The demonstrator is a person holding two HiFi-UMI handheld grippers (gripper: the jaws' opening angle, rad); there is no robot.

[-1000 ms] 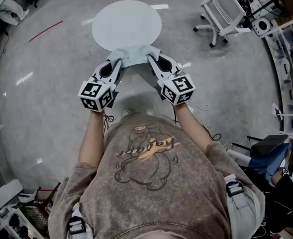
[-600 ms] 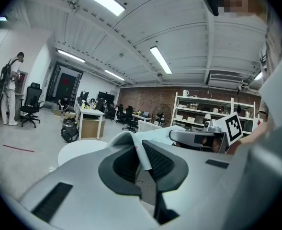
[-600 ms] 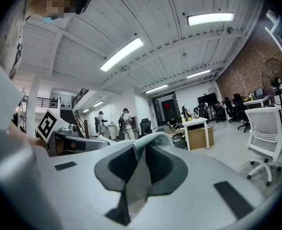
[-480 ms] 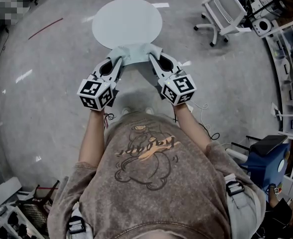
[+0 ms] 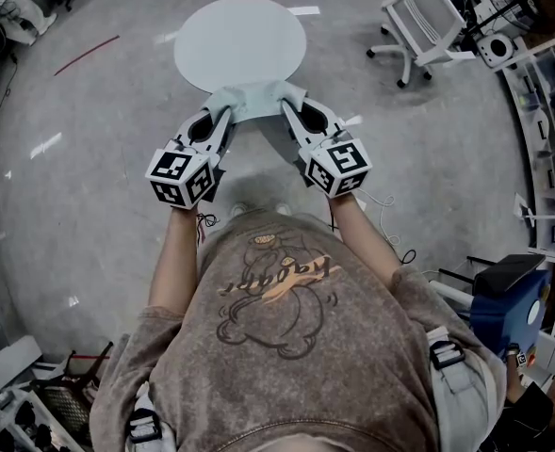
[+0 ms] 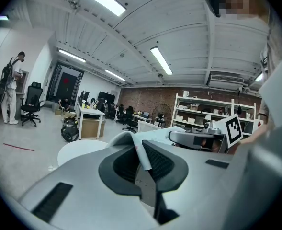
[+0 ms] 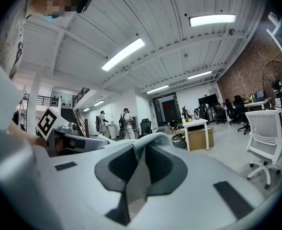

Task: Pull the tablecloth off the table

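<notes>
Grip check: left gripper (image 5: 223, 113) and right gripper (image 5: 285, 111) each clenched on the pale greenish fabric tablecloth (image 5: 254, 102), stretched between them at the near edge of the round white table (image 5: 239, 31).

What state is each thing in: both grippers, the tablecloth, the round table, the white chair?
Left gripper: shut on the tablecloth.
Right gripper: shut on the tablecloth.
Tablecloth: bunched at the table's near rim, stretched between both grippers.
Round table: upright.
White chair: upright, empty.
</notes>
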